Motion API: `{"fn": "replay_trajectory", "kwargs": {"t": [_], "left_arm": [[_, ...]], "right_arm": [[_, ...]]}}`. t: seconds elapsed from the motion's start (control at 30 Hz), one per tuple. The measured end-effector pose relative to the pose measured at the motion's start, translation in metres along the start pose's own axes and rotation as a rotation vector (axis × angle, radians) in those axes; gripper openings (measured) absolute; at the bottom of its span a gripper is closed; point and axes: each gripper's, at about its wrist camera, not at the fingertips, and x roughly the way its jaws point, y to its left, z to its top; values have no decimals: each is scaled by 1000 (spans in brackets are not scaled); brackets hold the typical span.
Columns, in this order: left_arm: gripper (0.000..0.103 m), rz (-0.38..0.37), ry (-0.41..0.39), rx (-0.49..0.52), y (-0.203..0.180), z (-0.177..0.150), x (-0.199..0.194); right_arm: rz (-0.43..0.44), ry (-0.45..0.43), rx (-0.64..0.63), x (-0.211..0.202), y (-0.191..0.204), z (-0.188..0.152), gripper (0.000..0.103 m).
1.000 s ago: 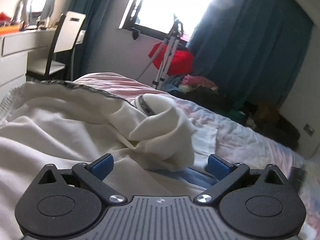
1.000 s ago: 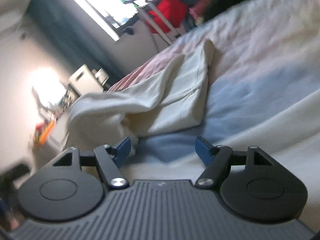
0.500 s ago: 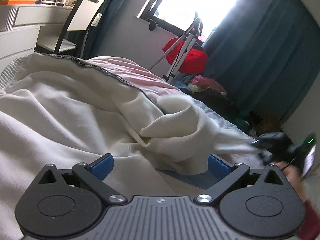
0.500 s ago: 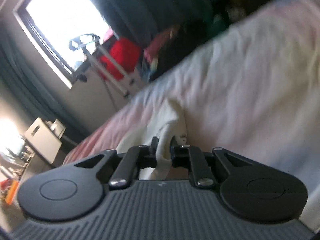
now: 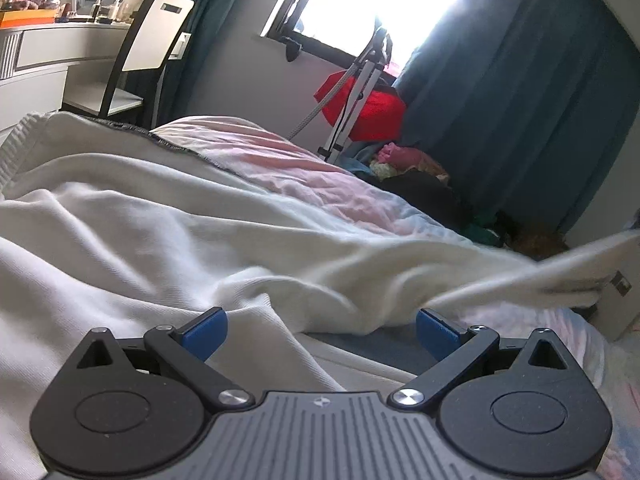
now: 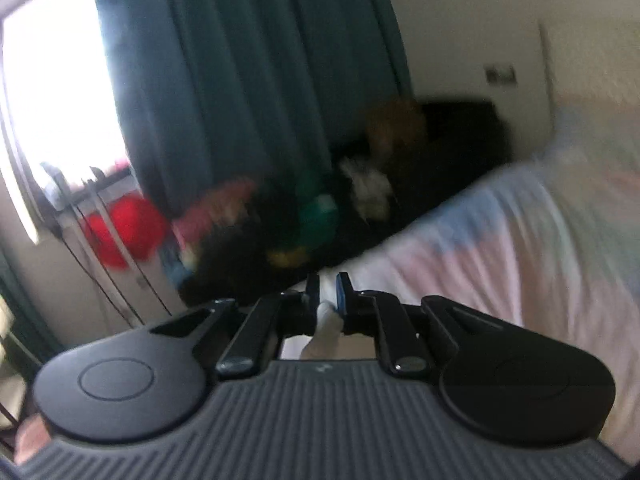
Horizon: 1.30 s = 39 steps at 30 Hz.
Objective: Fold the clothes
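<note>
A cream garment (image 5: 180, 240) lies rumpled over the pink and blue bed sheet (image 5: 304, 172). Its sleeve (image 5: 540, 272) is pulled out taut toward the right edge of the left wrist view. My left gripper (image 5: 320, 332) hovers low over the garment's body, open, with its blue pads (image 5: 204, 332) wide apart above the cloth. In the blurred right wrist view my right gripper (image 6: 328, 300) is shut on a small bunch of the cream cloth (image 6: 328, 316), lifted above the bed sheet (image 6: 520, 248) and pointing toward the curtain.
A white chair (image 5: 156, 40) and a desk (image 5: 48, 48) stand at the back left. Beyond the bed, under the window, stands a metal stand with a red item (image 5: 368, 108), beside a heap of clothes (image 5: 420, 176) and dark teal curtains (image 5: 500, 100).
My right gripper shut on the sleeve's end and swung up and away, drawing the bunched sleeve out straight to the right. The left gripper stayed open and nearly still.
</note>
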Motion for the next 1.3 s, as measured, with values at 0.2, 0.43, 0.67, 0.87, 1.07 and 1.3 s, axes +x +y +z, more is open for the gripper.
{"fn": "replay_trajectory", "kwargs": {"t": [0.2,0.43,0.67,0.87,1.07,1.3], "left_arm": [[101,-4,13,-4,0,0,2],[101,-6,30,0,0,0,2],[101,7,43,-10,1,1,5],[101,12,64,68,-13,-7,12],[101,35,62,165,-24,-18,12],[101,81,55,297,-36,-31,15]], "right_arm": [[23,-80,9,-15,-27,1,11],[-158,140,11,10,-116,-95,11],[-304,277,21,15,-189,-183,3],[-276,290,195,-7,-242,-207,4],[-176,293,192,-15,-224,-196,6],[-81,325,268,-30,-204,-183,7]]}}
